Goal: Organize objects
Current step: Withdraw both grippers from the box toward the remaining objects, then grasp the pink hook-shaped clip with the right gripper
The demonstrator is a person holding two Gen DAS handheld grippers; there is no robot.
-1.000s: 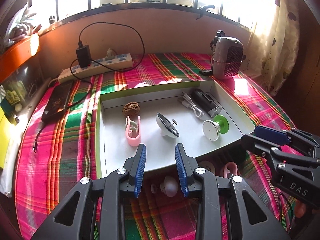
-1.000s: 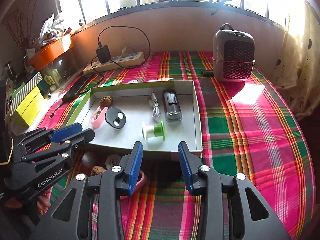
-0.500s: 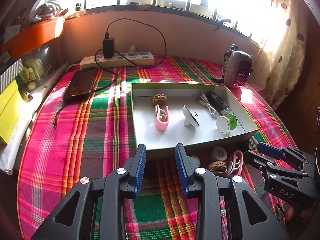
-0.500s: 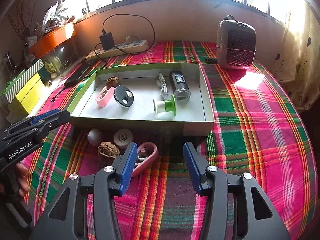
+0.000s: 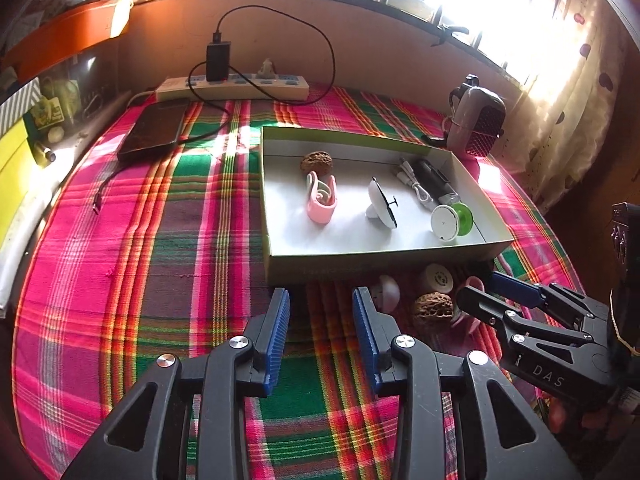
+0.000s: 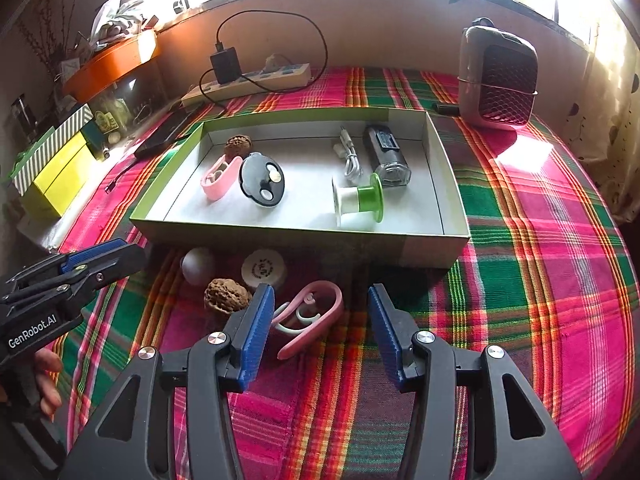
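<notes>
A shallow open box [image 6: 432, 248] [image 5: 320, 270] on the plaid cloth holds a walnut [image 6: 238, 145], a pink clip [image 6: 218, 178], a black disc [image 6: 262, 180], a green-and-white spool [image 6: 358, 200], a white cable [image 6: 348, 156] and a dark cylinder [image 6: 386, 156]. In front of the box lie a pink clip [image 6: 312, 316], a walnut [image 6: 226, 295] [image 5: 433, 307], a white round cap [image 6: 264, 268] [image 5: 439, 277] and a white ball [image 6: 198, 265] [image 5: 387, 292]. My right gripper [image 6: 320, 332] is open just above the loose pink clip. My left gripper [image 5: 320, 336] is open and empty, left of the loose items.
A power strip [image 5: 232, 86] with a charger and a dark tablet [image 5: 154, 128] lie at the back left. A small heater [image 6: 498, 84] stands at the back right. Yellow boxes [image 6: 52, 176] and an orange planter [image 6: 108, 64] line the left edge.
Both grippers have pulled back from over the box toward the near side. The right gripper has opened wider and now sits by the loose pink clip.
</notes>
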